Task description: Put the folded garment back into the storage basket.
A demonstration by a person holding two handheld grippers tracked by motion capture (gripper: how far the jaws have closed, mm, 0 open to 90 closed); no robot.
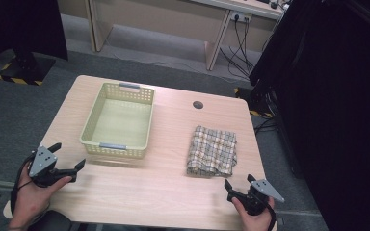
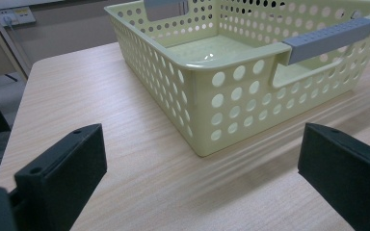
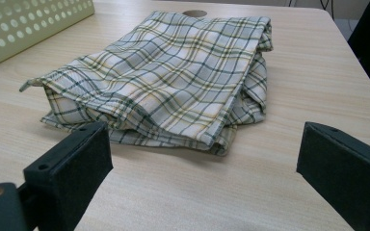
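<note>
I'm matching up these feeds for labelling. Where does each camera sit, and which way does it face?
High view: above the person's side, looking forward and down on the table; both hands, left gripper, right gripper.
Left gripper view: rides the left gripper, faces the basket between open jaws.
Right gripper view: rides the right gripper, faces the folded plaid cloth.
Both gripper views share the basket.
</note>
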